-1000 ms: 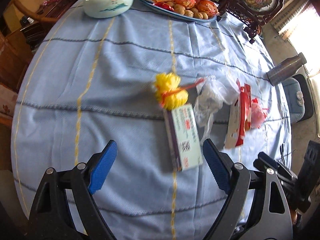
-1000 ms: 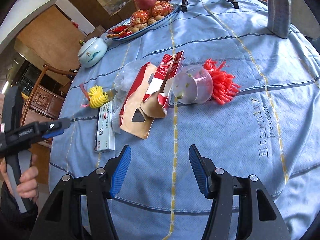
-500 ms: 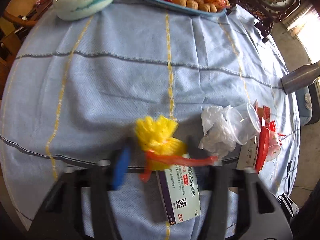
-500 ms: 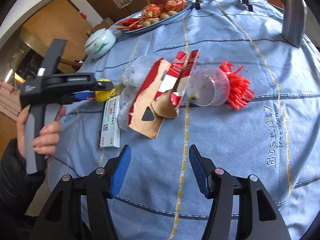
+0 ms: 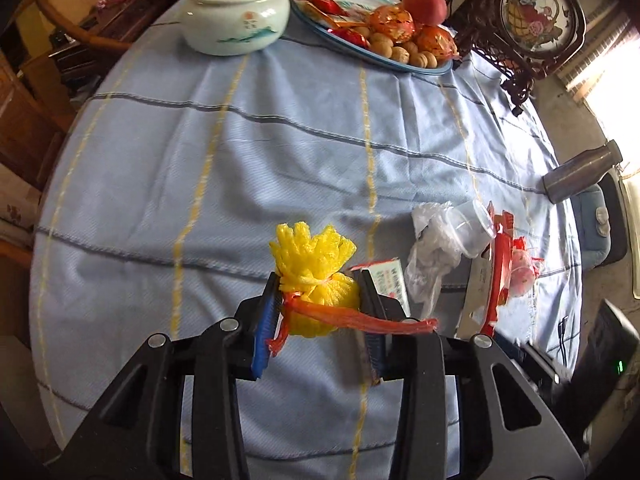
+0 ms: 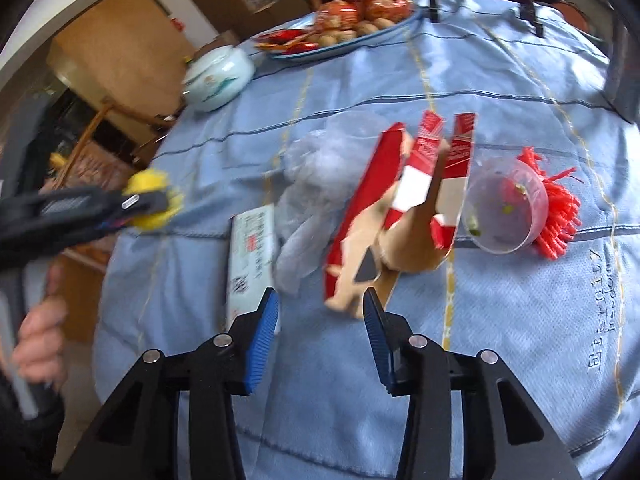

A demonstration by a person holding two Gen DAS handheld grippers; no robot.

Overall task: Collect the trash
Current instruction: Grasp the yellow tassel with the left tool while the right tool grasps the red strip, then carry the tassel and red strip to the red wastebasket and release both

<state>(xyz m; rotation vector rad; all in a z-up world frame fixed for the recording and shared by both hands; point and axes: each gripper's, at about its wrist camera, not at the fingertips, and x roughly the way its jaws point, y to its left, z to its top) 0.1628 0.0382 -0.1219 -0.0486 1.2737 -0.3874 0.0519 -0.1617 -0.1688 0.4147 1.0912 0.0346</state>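
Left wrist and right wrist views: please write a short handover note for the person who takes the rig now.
Left tongs: shut on the yellow net bundle, lifted off the tablecloth.
Right tongs: open, empty, above the torn red carton.
On the cloth: carton, small white box, clear plastic bag, clear cup, red net bundle.
Done: one piece picked up. Left: drop it, then collect the rest. No bin in view.

Yellow foam net, red-and-white carton, blue yellow-striped tablecloth.
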